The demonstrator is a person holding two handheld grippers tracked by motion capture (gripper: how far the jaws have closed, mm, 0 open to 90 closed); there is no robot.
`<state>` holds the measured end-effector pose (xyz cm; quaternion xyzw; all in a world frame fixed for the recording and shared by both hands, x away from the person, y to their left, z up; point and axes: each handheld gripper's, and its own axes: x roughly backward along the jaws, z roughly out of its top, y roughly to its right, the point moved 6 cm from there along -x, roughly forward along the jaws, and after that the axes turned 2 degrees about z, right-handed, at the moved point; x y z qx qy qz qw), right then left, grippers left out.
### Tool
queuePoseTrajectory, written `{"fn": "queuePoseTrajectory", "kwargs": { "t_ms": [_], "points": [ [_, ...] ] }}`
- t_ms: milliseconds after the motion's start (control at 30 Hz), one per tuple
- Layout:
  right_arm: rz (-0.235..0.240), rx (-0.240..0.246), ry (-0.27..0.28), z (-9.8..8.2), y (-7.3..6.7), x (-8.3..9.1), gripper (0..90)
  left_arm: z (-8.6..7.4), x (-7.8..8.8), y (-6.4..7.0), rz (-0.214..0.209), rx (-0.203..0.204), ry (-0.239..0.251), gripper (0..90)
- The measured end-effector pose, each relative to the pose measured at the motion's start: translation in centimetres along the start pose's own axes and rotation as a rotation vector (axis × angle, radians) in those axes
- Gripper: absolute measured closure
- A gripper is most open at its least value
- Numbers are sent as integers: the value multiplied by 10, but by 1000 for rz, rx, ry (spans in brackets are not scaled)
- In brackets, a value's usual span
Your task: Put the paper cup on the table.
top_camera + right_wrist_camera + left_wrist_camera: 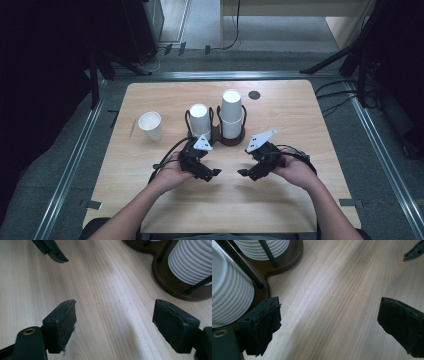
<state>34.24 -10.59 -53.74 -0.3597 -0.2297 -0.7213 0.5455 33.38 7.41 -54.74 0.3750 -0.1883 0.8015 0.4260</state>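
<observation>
Two stacks of white ribbed paper cups stand upside down in a dark wooden cup holder (218,136) near the middle of a pale wooden table (300,115), the shorter stack (199,120) in the left ring and the taller stack (231,114) in the right, each fenced by thin black wire posts. A single cup (150,125) stands upright and apart on the table to the left of the holder, its mouth open to the ceiling. Just in front of the holder, a person's two hands hold the left gripper (212,173) and the right gripper (243,173) low over bare wood, tips turned toward each other across a gap; both sets of jaws stand wide apart with nothing between them. The left gripper view places the shorter stack's ribbed wall close beside one black jaw, and the right gripper view catches the holder's base and the taller stack off to one side. The work appears to sit between steps, with the grippers empty and no cup in hand. A next move would likely call for lifting one gripper to the top of a stack, closing gently on the thin wall so it does not crush, and drawing the top cup straight up past the wire posts while the holder keeps steady.
</observation>
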Motion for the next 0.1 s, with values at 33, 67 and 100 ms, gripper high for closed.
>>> {"fn": "queuePoseTrajectory", "kwargs": {
  "t_ms": [33, 67, 100],
  "points": [
    [-2, 3, -4, -1, 0, 0, 192, -1, -1, 0, -1, -4, -7, 52],
    [0, 6, -8, -1, 0, 0, 192, -2, -2, -1, 0, -3, -19, 52],
    [-3, 6, -12, -2, 0, 0, 192, -3, -4, -1, 3, -2, -28, 52]
  ]
}}
